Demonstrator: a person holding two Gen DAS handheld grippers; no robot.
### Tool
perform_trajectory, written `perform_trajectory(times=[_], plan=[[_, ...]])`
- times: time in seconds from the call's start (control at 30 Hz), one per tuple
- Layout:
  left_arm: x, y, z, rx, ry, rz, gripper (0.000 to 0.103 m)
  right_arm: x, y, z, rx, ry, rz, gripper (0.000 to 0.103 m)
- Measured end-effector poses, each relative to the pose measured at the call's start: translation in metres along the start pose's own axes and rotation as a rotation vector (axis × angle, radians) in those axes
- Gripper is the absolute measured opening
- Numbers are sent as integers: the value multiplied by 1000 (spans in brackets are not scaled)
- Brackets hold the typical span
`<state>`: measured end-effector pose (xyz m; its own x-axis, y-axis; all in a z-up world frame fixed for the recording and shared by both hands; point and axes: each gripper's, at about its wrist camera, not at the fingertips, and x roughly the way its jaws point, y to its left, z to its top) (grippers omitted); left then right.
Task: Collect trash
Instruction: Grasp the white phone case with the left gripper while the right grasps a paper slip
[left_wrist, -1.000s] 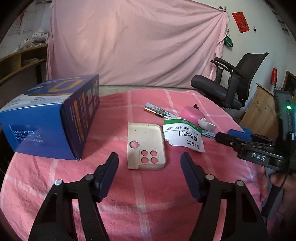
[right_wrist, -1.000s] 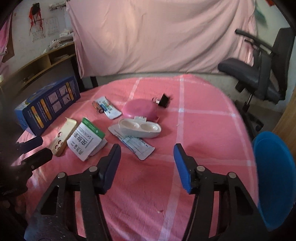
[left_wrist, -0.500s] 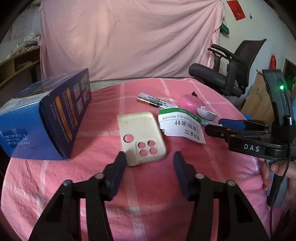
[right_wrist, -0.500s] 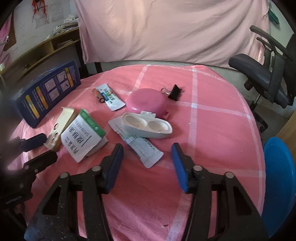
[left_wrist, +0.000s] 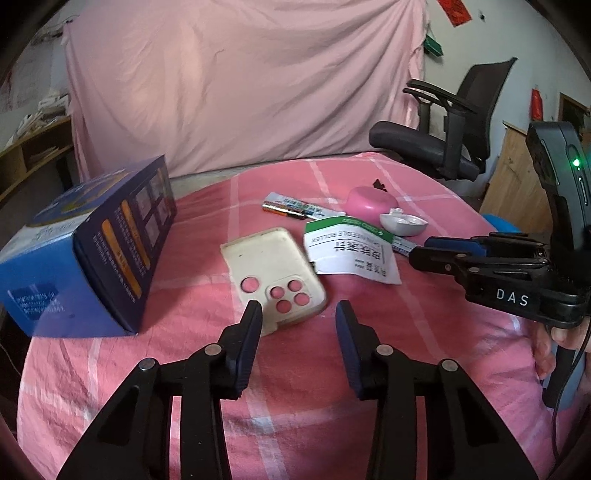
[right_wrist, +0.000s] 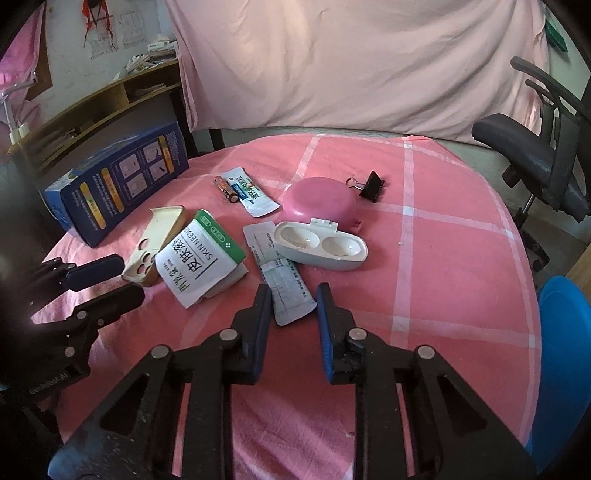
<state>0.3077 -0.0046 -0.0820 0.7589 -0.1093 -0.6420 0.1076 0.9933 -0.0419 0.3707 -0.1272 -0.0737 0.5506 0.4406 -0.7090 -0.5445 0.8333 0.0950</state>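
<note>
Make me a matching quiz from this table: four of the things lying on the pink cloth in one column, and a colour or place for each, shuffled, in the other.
Things:
1. phone case
2. binder clip
3. large box
4. open lens case

Descriptions:
A. black, beyond the pink lid
B. white, with two round wells
C. cream, with round camera holes
D. blue, at the left edge of the table

Pairs: 1-C, 2-A, 3-D, 4-B
</note>
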Motion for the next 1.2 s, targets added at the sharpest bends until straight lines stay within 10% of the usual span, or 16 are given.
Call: perform_trajectory(times=[0.33, 0.67, 1.2], plan=[[11, -6, 7, 72, 46, -32, 4, -9, 6, -13, 16, -5, 29, 48], [-8, -13, 3, 35, 2, -41, 1, -43, 6, -27, 50, -124, 63, 48], [-87, -63, 49, 40, -389, -68, 1, -129, -19, -47, 112, -515, 3, 48]])
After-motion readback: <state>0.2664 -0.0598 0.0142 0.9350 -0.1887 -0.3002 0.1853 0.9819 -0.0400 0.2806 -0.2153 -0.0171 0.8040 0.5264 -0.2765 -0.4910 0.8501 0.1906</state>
